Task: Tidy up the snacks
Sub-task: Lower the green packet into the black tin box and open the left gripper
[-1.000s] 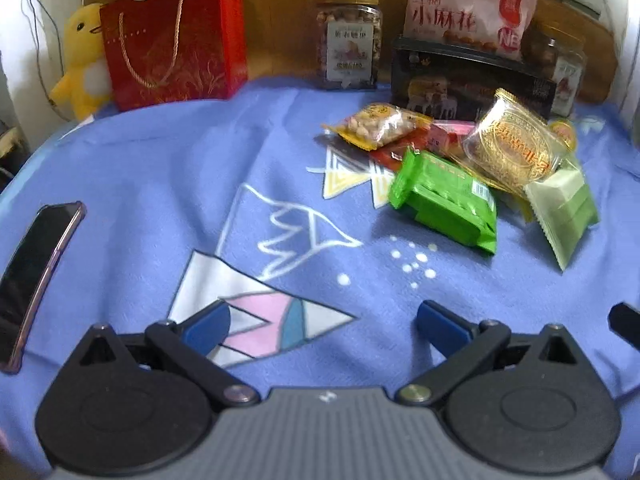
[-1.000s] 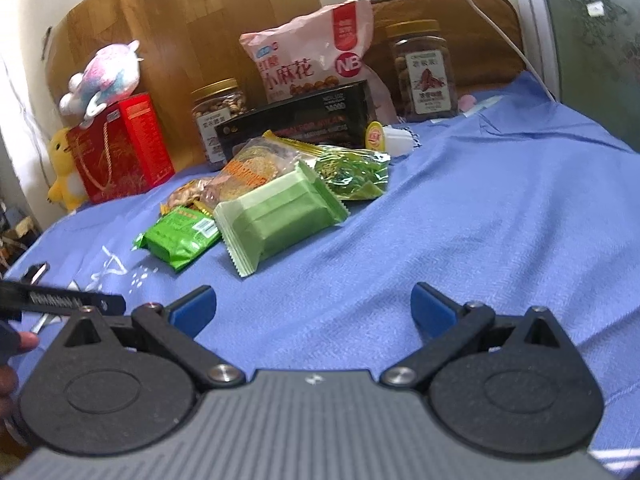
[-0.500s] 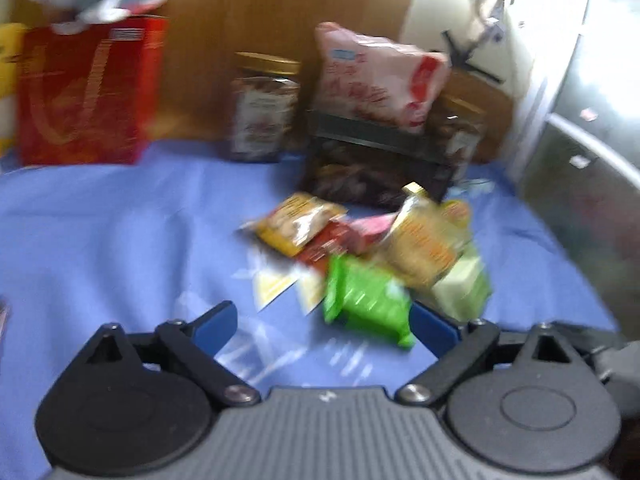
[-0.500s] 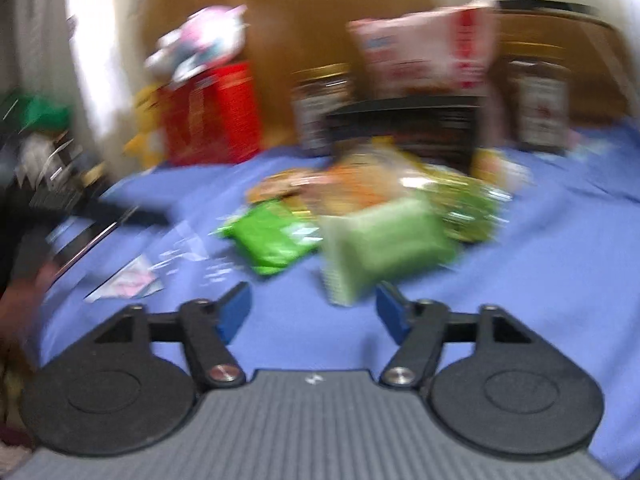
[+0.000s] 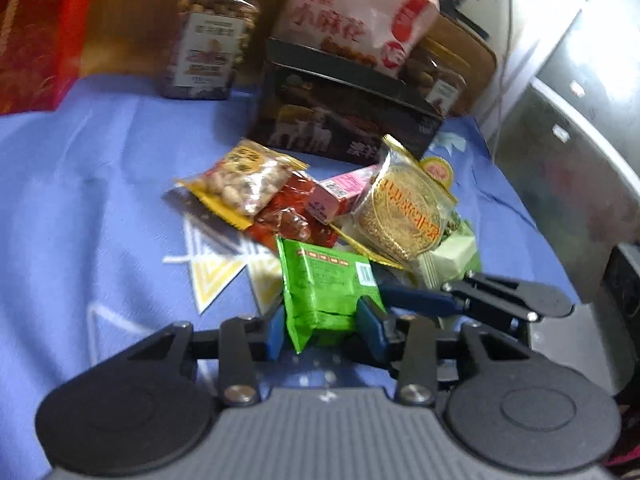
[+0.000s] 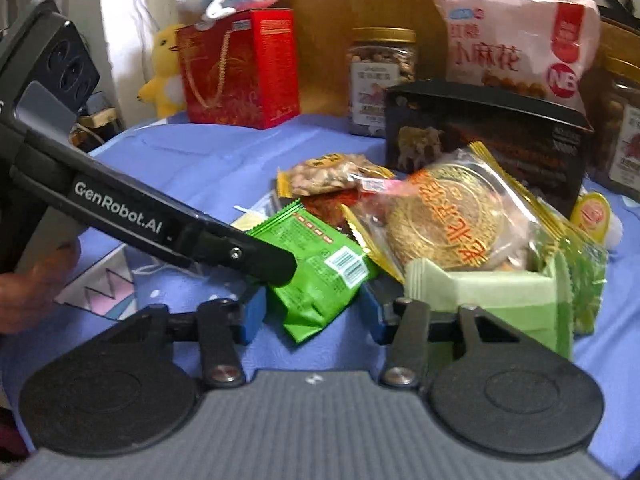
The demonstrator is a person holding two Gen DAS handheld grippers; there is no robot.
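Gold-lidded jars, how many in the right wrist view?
2. One jar stands at the back between the red gift box and the black box; the second jar is at the right edge behind that box. Others may be hidden.

Your left gripper (image 5: 322,330) is closing with the bright green packet (image 5: 326,292) between its blue pads, both touching the packet's sides. Just beyond it lies the snack pile on the blue cloth (image 5: 80,200); your right gripper (image 5: 416,300) reaches in from the right.

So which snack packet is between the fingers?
The bright green packet with the barcode, at the front of the pile. The left gripper is closing its fingers around it; the other packets lie further back.
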